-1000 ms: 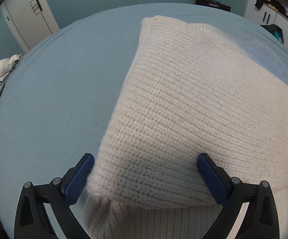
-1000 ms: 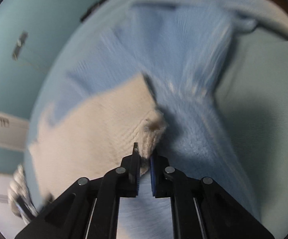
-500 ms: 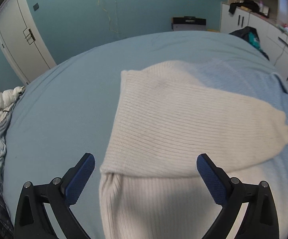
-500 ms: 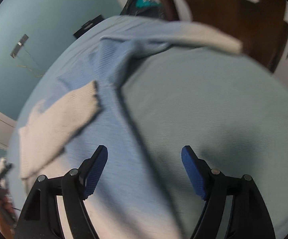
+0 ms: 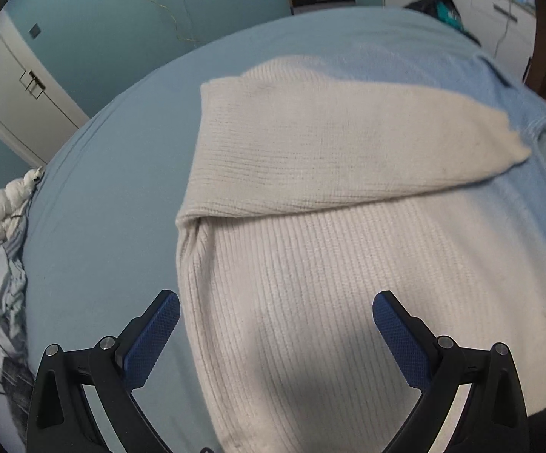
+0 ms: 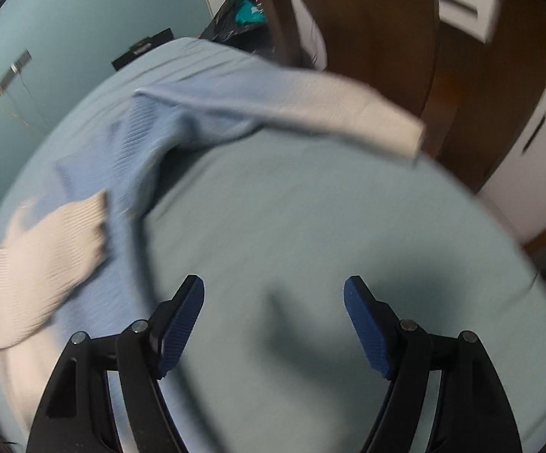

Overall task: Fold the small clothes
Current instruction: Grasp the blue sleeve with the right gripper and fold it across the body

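Blue bedsheet (image 5: 95,196) under a cream-and-blue knit sweater (image 5: 329,264), one sleeve folded across.
Soft, limp knit; take the far sleeve's cuff (image 6: 378,120); left gripper (image 5: 276,336) and right gripper (image 6: 274,324) released, empty.

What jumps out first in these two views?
The cream-and-blue knit sweater fills the left wrist view, one cream sleeve folded across its chest. In the right wrist view the other sleeve still lies stretched out toward the bed's far edge, unfolded. Both the left tongs and right tongs hang open and empty above the fabric.
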A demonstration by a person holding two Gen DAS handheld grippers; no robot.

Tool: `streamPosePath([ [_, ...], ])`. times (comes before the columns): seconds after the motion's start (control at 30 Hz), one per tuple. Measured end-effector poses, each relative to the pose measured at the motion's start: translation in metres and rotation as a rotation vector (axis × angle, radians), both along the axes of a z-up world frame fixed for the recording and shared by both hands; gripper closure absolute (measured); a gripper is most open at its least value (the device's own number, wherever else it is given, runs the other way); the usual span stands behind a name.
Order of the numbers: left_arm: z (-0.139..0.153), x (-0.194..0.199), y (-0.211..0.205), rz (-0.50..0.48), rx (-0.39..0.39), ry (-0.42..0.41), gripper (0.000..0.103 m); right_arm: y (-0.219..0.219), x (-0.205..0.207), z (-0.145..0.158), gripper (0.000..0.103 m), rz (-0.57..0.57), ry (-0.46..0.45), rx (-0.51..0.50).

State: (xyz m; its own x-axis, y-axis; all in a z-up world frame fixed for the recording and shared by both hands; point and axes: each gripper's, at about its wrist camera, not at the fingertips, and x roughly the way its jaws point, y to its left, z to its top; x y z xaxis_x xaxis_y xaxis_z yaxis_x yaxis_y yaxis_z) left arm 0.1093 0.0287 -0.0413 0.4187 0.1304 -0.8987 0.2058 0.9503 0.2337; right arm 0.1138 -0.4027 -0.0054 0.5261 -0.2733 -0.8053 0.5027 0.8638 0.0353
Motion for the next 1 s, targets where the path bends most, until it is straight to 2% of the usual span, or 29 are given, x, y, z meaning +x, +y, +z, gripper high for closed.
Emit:
streamPosePath([
  [0.17, 0.007, 0.010, -0.023, -0.048, -0.002, -0.046, 0.000, -0.045, 0.040, 0.009, 0.029, 0.033, 0.100, -0.125],
  [0.23, 0.006, 0.014, -0.029, -0.054, -0.005, -0.045, 0.000, -0.062, 0.057, 0.008, 0.029, 0.053, 0.122, -0.159],
  [0.3, 0.001, 0.020, -0.030, -0.052, -0.017, -0.037, 0.000, -0.075, 0.075, 0.002, 0.029, 0.083, 0.183, -0.209],
  [0.4, -0.003, 0.024, -0.029, -0.045, -0.024, -0.033, 0.000, -0.089, 0.093, -0.005, 0.029, 0.110, 0.222, -0.230],
  [0.57, -0.003, 0.027, -0.027, -0.044, -0.018, -0.036, 0.000, -0.099, 0.125, -0.023, 0.029, 0.137, 0.247, -0.196],
  [0.67, -0.004, 0.028, -0.028, -0.038, -0.031, -0.034, 0.000, -0.098, 0.149, -0.039, 0.031, 0.116, 0.319, -0.240],
  [0.7, -0.004, 0.028, -0.028, -0.036, -0.033, -0.031, 0.000, -0.100, 0.153, -0.040, 0.042, 0.103, 0.323, -0.227],
  [0.73, -0.004, 0.028, -0.029, -0.035, -0.032, -0.027, 0.000, -0.103, 0.156, -0.040, 0.057, 0.086, 0.308, -0.190],
  [0.77, -0.004, 0.028, -0.029, -0.032, -0.030, -0.024, 0.000, -0.105, 0.157, -0.037, 0.094, 0.060, 0.303, -0.187],
  [0.8, -0.005, 0.028, -0.028, -0.029, -0.029, -0.023, 0.000, -0.104, 0.158, -0.035, 0.099, 0.043, 0.315, -0.207],
  [0.87, -0.004, 0.029, -0.025, -0.018, -0.041, -0.023, 0.000, -0.097, 0.160, -0.025, 0.099, 0.057, 0.336, -0.262],
  [0.93, 0.000, 0.029, -0.022, -0.009, -0.062, -0.026, 0.000, -0.081, 0.157, 0.000, 0.099, 0.102, 0.326, -0.325],
  [1.0, 0.005, 0.029, -0.019, 0.000, -0.094, -0.032, 0.000, -0.067, 0.149, 0.036, 0.099, 0.153, 0.291, -0.323],
])
